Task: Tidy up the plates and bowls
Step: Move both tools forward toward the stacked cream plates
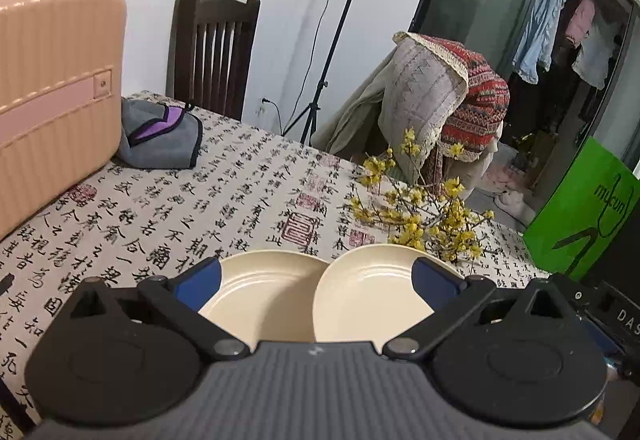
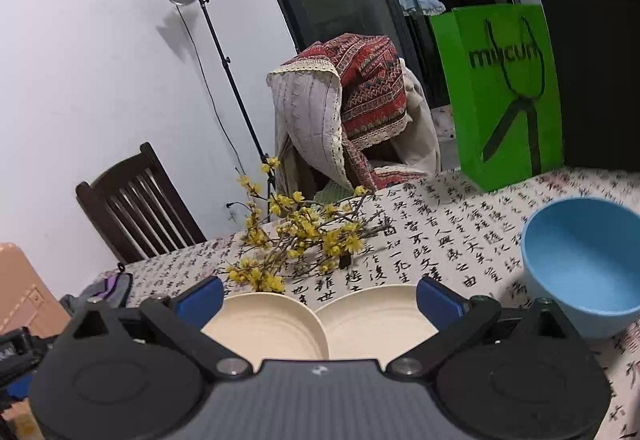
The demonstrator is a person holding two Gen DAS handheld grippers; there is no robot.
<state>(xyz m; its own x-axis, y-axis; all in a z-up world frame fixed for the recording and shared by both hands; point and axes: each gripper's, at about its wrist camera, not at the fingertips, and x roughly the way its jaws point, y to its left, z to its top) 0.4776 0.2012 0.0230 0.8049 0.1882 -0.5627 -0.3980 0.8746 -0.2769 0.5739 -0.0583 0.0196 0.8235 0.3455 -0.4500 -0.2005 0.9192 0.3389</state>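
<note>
Calligraphy-print tablecloth (image 1: 168,224); two cream plates (image 1: 264,296) touching, blue bowl (image 2: 584,264) near; both grippers' jaws wide.

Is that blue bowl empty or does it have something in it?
Empty, as far as shown: the blue bowl stands upright on the tablecloth, its visible inside bare blue.

1. the right gripper (image 2: 320,298) has its blue fingers (image 2: 438,302) spread wide, with nothing between them.
2. two cream plates (image 2: 264,328) (image 2: 376,324) lie side by side under it on the calligraphy tablecloth (image 2: 440,232); their rims meet.
3. a blue bowl (image 2: 584,264) stands upright to the right, apart from the plates.
4. yellow flower branches (image 2: 296,240) lie just behind the plates.
5. a green bag (image 2: 500,95) stands at the far edge.
</note>
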